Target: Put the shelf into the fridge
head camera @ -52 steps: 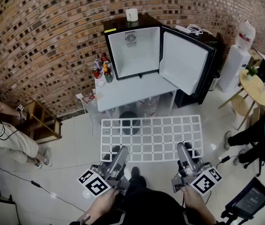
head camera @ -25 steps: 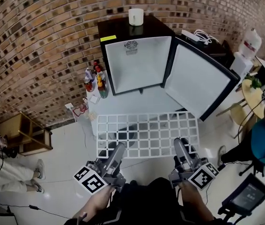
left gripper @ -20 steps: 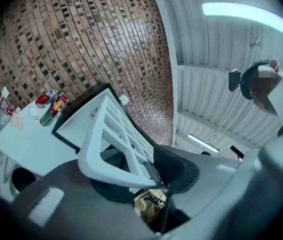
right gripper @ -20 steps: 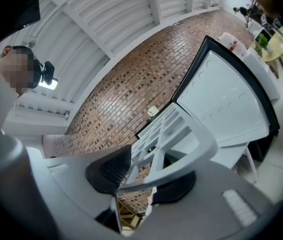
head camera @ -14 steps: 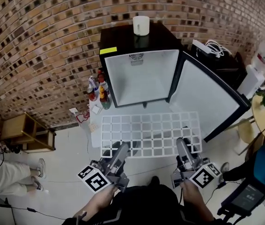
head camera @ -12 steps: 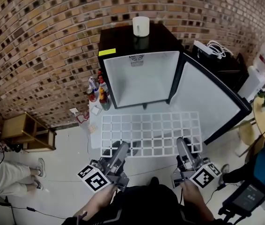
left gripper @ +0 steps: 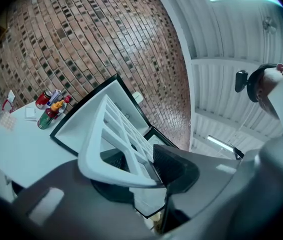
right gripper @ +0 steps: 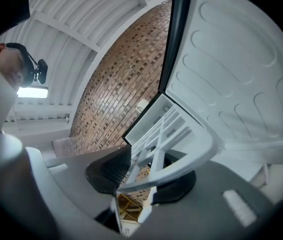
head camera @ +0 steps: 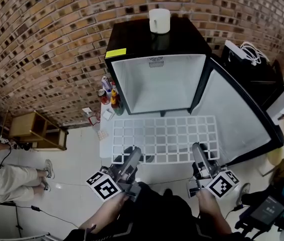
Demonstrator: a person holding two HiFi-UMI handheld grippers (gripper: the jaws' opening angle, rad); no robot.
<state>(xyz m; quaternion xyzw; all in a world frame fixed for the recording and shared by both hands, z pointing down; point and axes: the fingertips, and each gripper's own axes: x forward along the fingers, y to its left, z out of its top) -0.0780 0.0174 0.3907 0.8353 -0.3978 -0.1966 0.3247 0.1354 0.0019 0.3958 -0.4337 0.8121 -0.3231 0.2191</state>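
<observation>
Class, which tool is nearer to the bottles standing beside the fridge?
Left. The left tool grips the shelf at its near edge, on the side of the bottles. The right tool grips it farther across, by the open door.

Left tongs [head camera: 134, 153] and right tongs [head camera: 198, 150] reach forward side by side, each clamped on the shelf [head camera: 164, 161].

Shelf [head camera: 164, 138]: white grid, smooth, faint sheen; looks plastic or coated. Fridge [head camera: 132, 40]: glossy black top that reflects; cavity lining white, smooth, matt. Door [head camera: 235, 117] liner: white moulded plastic. Wall [head camera: 41, 39]: rough brick, matt. Floor [head camera: 72, 177]: pale, glossy. Side rack [head camera: 34, 130]: bare wood. Left tongs [left gripper: 141, 173]: pads [left gripper: 176, 168] black, ribbed, matt; body smooth grey plastic.
</observation>
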